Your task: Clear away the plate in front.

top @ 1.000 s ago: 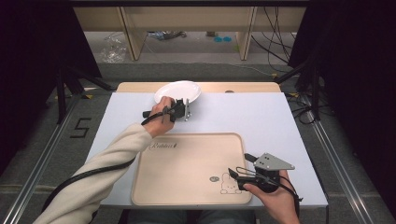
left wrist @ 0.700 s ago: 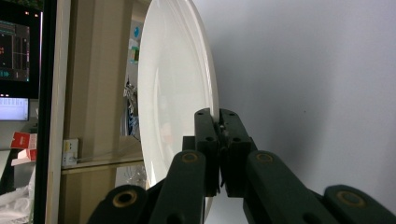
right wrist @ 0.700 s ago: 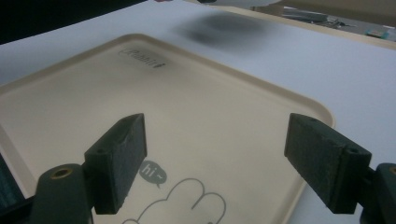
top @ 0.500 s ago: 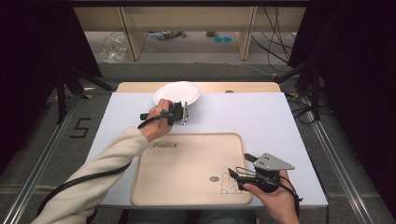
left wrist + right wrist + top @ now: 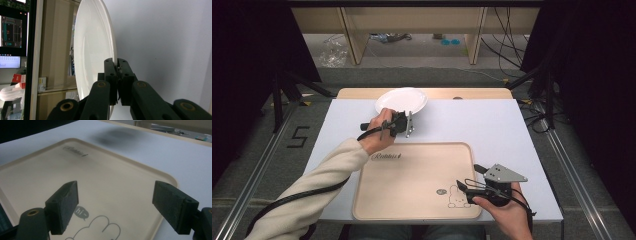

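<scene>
A white plate [image 5: 401, 99] lies at the far middle of the white table top. My left gripper [image 5: 405, 117] reaches its near rim from the tray side, turned on its side. In the left gripper view the plate [image 5: 93, 47] stands edge-on and my left gripper [image 5: 117, 68] is shut on its rim. A beige tray [image 5: 412, 172] with a rabbit drawing lies near the front edge. My right gripper [image 5: 460, 192] hovers over the tray's near right corner. It stands open and holds nothing in the right gripper view [image 5: 116, 192], with the tray [image 5: 112, 167] below.
The white table top [image 5: 482, 125] has bare room to the right of the plate and tray. A wooden strip [image 5: 472, 93] runs along the table's far edge. Shelves and cables stand on the floor beyond, and metal rails [image 5: 579, 180] flank the table.
My left hand and gripper have shifted slightly toward the tray, and the plate has come a little with them. The right gripper has not moved.
</scene>
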Available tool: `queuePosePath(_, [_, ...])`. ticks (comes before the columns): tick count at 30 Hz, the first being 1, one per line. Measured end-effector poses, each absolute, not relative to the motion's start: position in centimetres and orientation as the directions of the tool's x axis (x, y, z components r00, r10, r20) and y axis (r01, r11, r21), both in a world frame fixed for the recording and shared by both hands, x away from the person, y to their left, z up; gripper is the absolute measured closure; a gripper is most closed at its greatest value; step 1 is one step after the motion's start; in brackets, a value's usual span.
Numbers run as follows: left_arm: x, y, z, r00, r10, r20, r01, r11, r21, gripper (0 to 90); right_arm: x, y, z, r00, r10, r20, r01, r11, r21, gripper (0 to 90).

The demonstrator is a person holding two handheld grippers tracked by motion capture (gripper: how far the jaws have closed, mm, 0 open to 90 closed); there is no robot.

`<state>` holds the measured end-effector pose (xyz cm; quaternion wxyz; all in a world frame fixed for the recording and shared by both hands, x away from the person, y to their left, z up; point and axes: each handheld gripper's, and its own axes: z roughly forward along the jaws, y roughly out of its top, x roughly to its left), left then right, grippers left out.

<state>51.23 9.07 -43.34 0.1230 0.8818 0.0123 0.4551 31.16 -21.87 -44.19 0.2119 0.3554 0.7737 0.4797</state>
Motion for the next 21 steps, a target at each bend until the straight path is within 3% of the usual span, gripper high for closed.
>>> queuePosePath(21, [49.0,9.3,-42.8,0.577,0.134,0.806,-0.114,-0.964,0.242,87.4,31.1,-21.9,-44.2,-0.657,0.754,0.013,0.347,0.287,0.893,22.0])
